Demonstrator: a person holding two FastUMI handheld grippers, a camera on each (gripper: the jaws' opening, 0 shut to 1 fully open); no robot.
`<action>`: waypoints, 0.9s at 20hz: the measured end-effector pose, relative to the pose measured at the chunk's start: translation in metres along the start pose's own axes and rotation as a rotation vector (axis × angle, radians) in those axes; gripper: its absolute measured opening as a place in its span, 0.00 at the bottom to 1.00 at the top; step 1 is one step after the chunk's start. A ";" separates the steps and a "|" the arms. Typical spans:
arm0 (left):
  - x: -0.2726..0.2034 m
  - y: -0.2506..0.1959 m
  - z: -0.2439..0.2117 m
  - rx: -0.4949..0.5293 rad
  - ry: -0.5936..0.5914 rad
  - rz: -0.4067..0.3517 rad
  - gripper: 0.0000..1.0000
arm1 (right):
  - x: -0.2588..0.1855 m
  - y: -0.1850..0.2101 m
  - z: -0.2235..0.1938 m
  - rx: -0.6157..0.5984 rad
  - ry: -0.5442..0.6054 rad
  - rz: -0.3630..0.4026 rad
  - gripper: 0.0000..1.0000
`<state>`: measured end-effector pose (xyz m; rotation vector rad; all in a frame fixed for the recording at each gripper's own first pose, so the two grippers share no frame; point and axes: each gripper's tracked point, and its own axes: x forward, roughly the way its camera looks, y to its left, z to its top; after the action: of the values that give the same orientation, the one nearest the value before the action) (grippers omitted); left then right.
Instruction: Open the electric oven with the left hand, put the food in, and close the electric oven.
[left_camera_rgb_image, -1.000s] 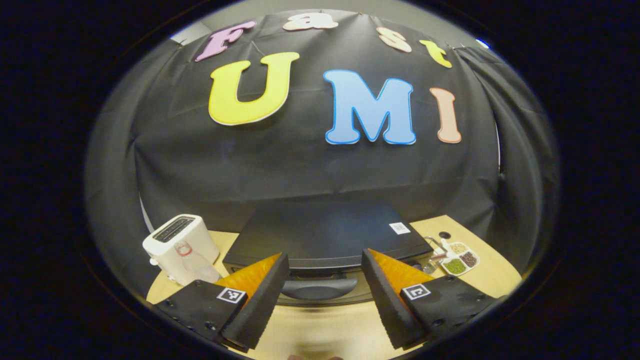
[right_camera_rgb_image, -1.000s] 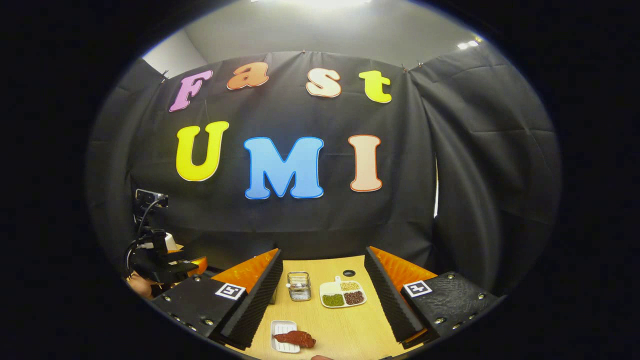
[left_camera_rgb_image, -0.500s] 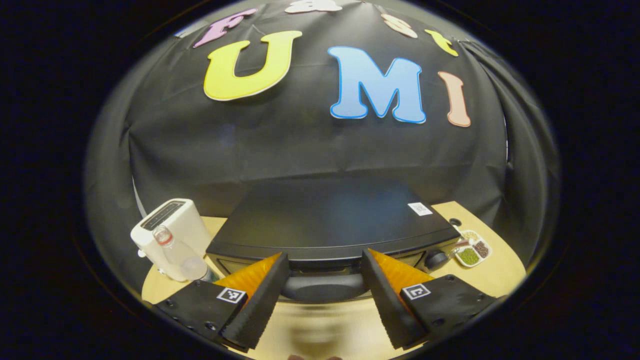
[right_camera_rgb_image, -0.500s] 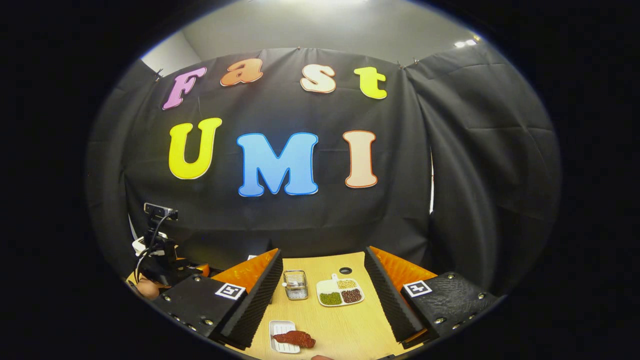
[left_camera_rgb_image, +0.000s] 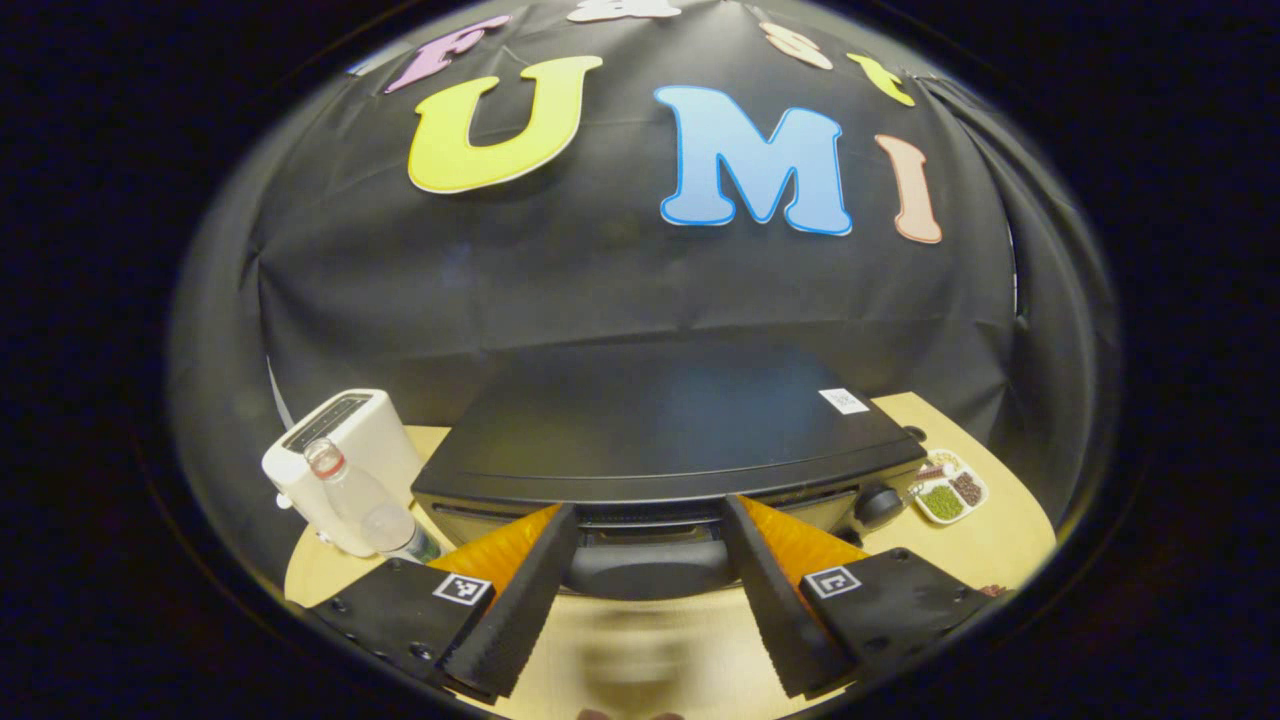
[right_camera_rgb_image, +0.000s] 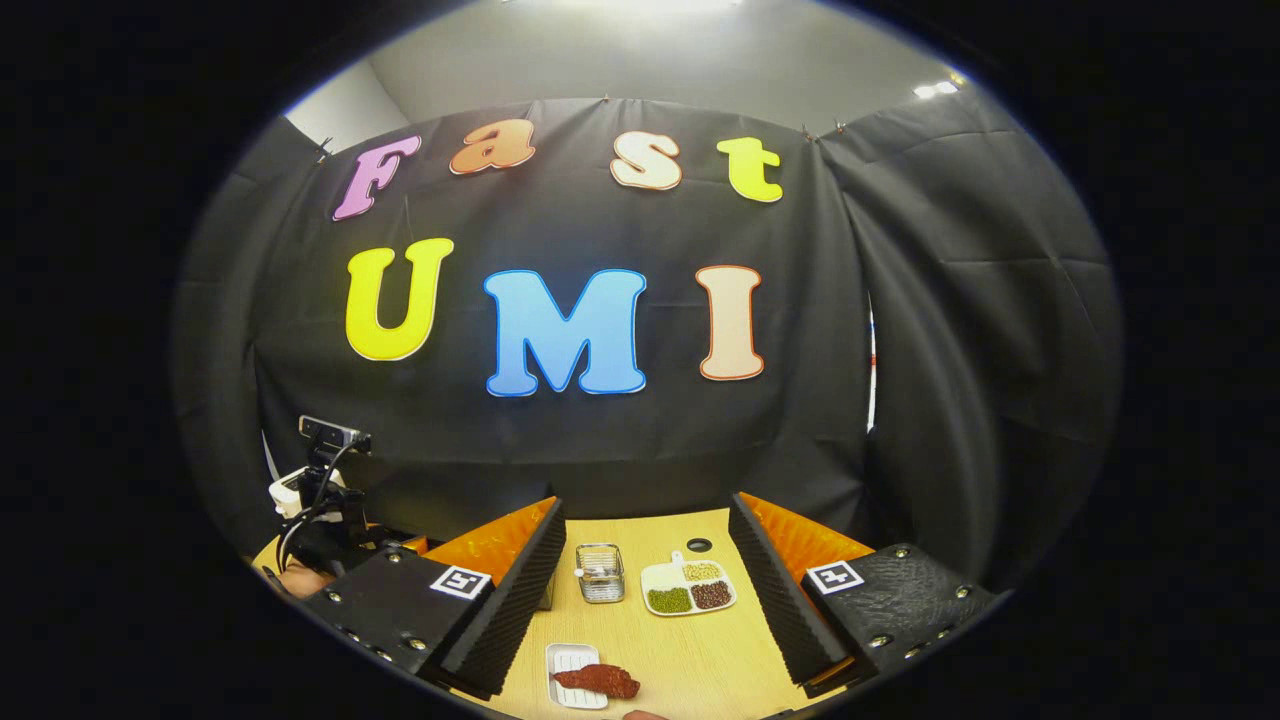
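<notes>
Oven (left_camera_rgb_image: 660, 430): one black electric oven on the wooden table (left_camera_rgb_image: 960, 545), seen from above and in front in the left gripper view; door closed, its dark handle (left_camera_rgb_image: 640, 568) low on the front
Left gripper (left_camera_rgb_image: 648, 545): tongs spread wide, one finger on each side of the handle, tips close to the oven front; nothing pinched, and contact with the handle cannot be told
Right gripper (right_camera_rgb_image: 648, 550): tongs wide and empty, hovering over the table well away from the oven
Food (right_camera_rgb_image: 597, 680): one reddish-brown piece lying on one small white tray (right_camera_rgb_image: 570, 665), at the near edge of the table below the right gripper
Progress: judged at the first step; door not yet opened, food not yet picked up, closing left to do
Next move, as a judgement: close the left fingers on the handle and pull the door down
Other things, counted: one white toaster (left_camera_rgb_image: 340, 465), one clear bottle (left_camera_rgb_image: 365, 500) leaning just in front of it, one oven knob (left_camera_rgb_image: 878, 503), one divided dish of beans (right_camera_rgb_image: 688, 588), one small wire basket (right_camera_rgb_image: 600, 572)
</notes>
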<state>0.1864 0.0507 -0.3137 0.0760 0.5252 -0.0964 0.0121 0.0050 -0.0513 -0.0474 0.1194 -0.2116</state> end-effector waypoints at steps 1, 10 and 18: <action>-0.004 0.000 -0.004 0.000 0.000 -0.001 1.00 | -0.001 -0.001 0.001 0.001 -0.003 0.000 0.99; -0.038 -0.004 -0.040 0.020 0.023 -0.008 1.00 | -0.016 -0.005 0.002 0.010 -0.009 0.003 0.99; -0.058 -0.004 -0.081 -0.020 0.089 -0.018 0.92 | -0.028 -0.009 -0.002 0.012 -0.006 0.002 0.99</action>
<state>0.0952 0.0585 -0.3546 0.0566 0.6154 -0.1056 -0.0174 0.0021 -0.0493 -0.0356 0.1125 -0.2097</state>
